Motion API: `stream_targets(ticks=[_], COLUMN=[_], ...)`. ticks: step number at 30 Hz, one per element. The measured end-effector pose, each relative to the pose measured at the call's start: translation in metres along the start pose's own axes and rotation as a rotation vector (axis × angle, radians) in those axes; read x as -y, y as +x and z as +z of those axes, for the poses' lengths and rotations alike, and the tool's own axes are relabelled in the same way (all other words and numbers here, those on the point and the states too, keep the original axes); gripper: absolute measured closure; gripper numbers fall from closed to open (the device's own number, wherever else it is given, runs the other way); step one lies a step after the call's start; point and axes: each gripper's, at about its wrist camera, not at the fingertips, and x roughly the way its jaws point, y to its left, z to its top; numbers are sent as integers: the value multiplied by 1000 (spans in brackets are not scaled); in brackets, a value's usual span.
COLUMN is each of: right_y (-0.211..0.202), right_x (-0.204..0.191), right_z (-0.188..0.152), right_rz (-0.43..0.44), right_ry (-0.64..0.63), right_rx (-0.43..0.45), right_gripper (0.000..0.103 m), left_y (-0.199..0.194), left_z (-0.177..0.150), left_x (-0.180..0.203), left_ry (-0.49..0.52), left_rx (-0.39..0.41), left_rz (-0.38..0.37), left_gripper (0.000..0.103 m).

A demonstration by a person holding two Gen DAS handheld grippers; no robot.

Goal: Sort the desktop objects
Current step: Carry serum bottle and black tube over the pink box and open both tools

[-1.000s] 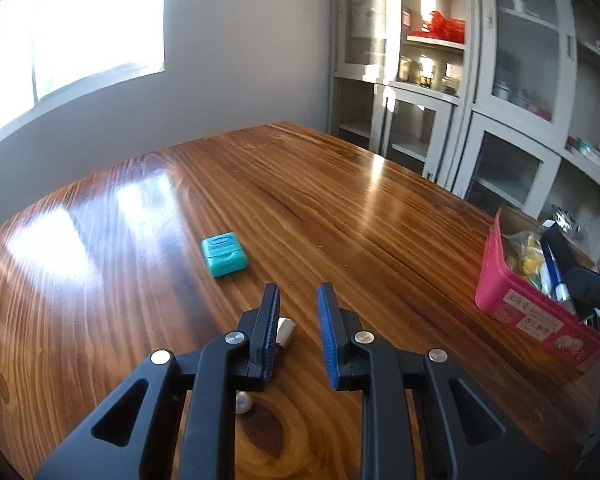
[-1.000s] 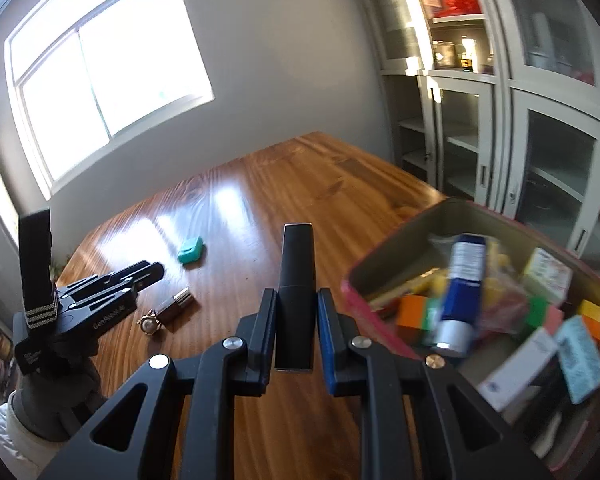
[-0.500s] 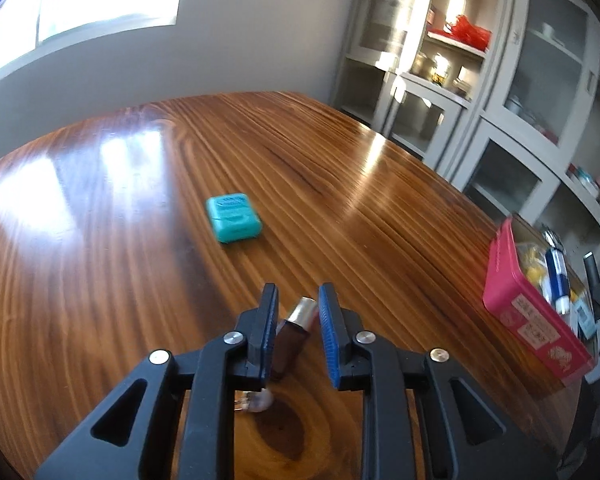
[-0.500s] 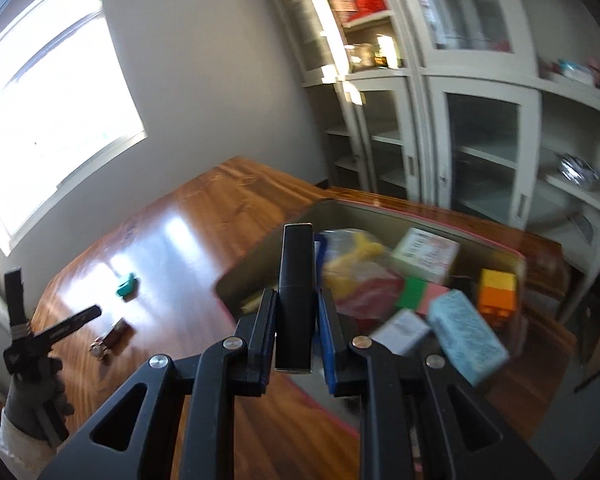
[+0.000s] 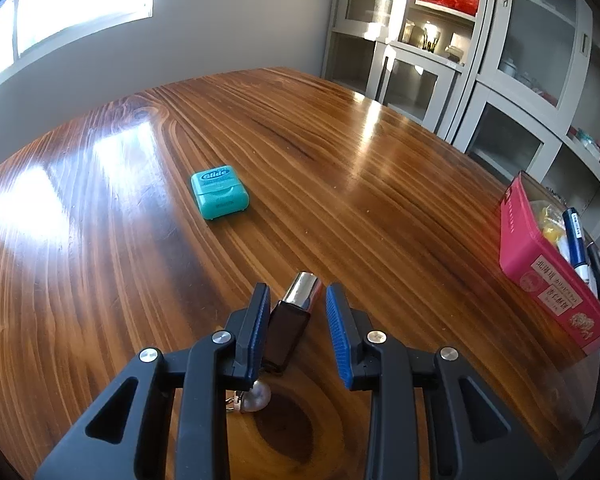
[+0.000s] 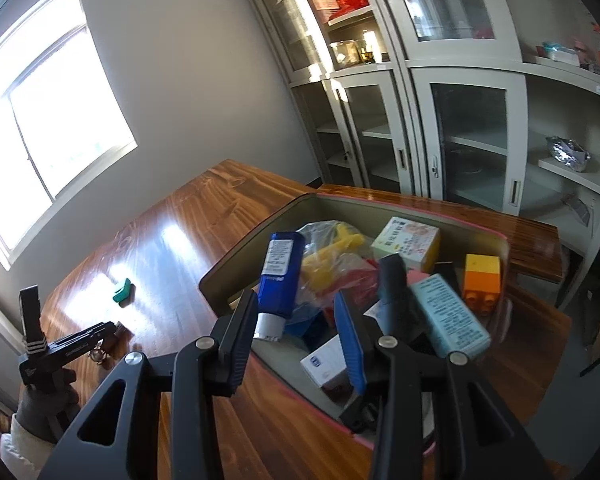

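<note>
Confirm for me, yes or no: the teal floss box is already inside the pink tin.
No. The teal floss box lies on the bare wooden table, far from the pink tin at the table's edge.

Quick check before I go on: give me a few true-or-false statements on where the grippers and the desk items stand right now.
1. The right gripper is open over the pink box. True.
2. The right gripper is clamped on a black bar. False: nothing sits between its pads; the black bar lies in the box among the other items.
3. A small black case with a silver cap lies between the pads of the left gripper. True; the right-hand pad is clear of it, so it is not clamped.
4. The teal floss box is already in the pink box. False: it lies alone on the table.
5. The pink box holds only one item. False: it is crowded, with a blue tube and an orange block among others.
</note>
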Motion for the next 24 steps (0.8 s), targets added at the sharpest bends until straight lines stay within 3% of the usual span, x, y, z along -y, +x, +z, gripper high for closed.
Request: stream_targets(ticks=[7, 8, 9, 18, 24], right_y=[1, 1, 2, -4, -12], right_x=[-12, -13, -13, -9, 5], right_z=[-4, -5, -6, -8, -7], right_rz=[29, 31, 33, 36, 26], right_ry=[-23, -26, -28, -19, 3], right_rx=[-10, -10, -12, 0, 14], right_gripper=[59, 59, 59, 59, 59], left_y=[11, 8, 4, -20, -38], left_z=[-5, -5, -6, -1, 10], left_x=[2, 3, 5, 18, 44], left_ry=[23, 28, 36, 81, 98], left_rx=[-36, -21, -3, 79, 123], left_rz=[18, 17, 17, 23, -24], left_gripper=[71, 72, 81, 81, 81])
